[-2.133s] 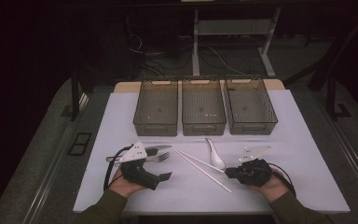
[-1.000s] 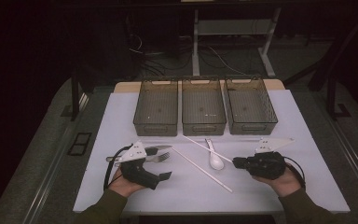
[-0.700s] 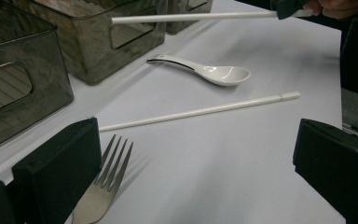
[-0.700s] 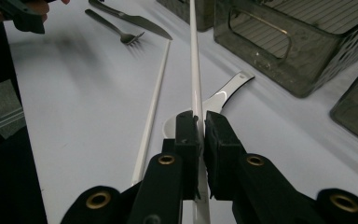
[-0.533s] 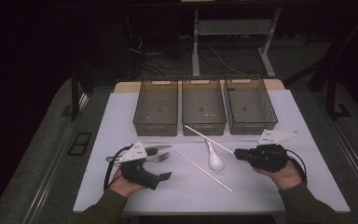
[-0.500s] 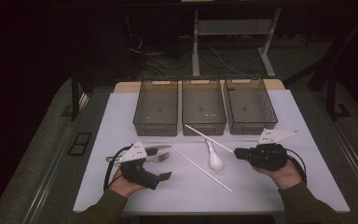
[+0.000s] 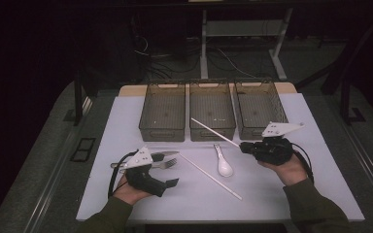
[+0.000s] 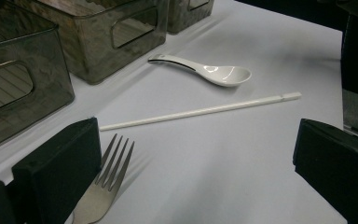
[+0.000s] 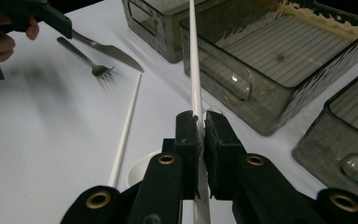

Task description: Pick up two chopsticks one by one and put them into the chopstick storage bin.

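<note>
Right tongs [image 9: 198, 126] clamp the raised chopstick [image 9: 194, 60] near one end (clearance over the bins [image 7: 212, 110]); left tongs [image 8: 191, 154] rest open over the fork [image 8: 103, 184].

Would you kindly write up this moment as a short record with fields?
Right gripper: shut on raised chopstick
Left gripper: open, beside fork
Second chopstick: flat on white mat
Spoon: on mat, bowl toward person
Knife: beside fork
Bins: three in a row, nothing visible inside
</note>
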### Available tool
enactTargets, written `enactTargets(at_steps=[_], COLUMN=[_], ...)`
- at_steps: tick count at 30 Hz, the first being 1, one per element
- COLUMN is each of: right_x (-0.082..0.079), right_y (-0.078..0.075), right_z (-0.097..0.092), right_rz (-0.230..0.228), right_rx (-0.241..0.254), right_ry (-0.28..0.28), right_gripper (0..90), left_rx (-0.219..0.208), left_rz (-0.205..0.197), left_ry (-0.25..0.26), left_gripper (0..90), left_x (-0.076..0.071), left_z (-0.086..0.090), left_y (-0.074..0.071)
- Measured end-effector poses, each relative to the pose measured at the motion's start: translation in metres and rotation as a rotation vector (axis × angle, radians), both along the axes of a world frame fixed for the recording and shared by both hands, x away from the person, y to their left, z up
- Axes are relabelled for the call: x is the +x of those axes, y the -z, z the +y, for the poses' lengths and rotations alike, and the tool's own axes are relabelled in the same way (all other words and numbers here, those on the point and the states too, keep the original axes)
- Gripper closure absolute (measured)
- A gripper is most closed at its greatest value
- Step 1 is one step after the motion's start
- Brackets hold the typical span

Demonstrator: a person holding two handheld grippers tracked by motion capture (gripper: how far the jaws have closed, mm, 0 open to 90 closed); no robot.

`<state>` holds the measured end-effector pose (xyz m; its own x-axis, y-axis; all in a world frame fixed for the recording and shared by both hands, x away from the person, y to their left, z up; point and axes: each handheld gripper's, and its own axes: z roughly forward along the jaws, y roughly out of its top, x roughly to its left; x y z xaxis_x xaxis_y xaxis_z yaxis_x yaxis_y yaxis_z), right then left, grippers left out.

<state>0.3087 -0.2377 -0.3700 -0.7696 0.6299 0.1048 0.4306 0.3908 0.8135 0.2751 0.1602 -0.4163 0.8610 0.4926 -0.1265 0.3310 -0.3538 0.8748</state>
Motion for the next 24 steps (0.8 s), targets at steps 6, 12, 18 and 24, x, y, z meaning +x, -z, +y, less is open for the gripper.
enactTargets(at_steps=[6, 12, 18, 24], right_x=[0.008, 0.018, 0.028, 0.040], right_y=[-0.003, -0.006, -0.008, -0.010], right_z=[0.006, 0.014, 0.022, 0.032], right_rz=[-0.003, -0.006, -0.010, -0.006], right_rx=[0.004, -0.002, -0.010, 0.000], right_ry=[0.006, 0.009, 0.023, 0.032], right_gripper=[84.1, 84.1, 84.1, 84.1], left_rx=[-0.006, -0.002, 0.004, 0.004], left_rz=[0.001, 0.003, -0.004, 0.000], left_ry=[-0.004, -0.020, -0.020, -0.017], left_gripper=[0.0, 0.0, 0.0, 0.0], left_x=[0.000, 0.001, 0.000, 0.000], left_z=[0.001, 0.001, 0.001, 0.000], left_y=[0.000, 0.000, 0.000, 0.001])
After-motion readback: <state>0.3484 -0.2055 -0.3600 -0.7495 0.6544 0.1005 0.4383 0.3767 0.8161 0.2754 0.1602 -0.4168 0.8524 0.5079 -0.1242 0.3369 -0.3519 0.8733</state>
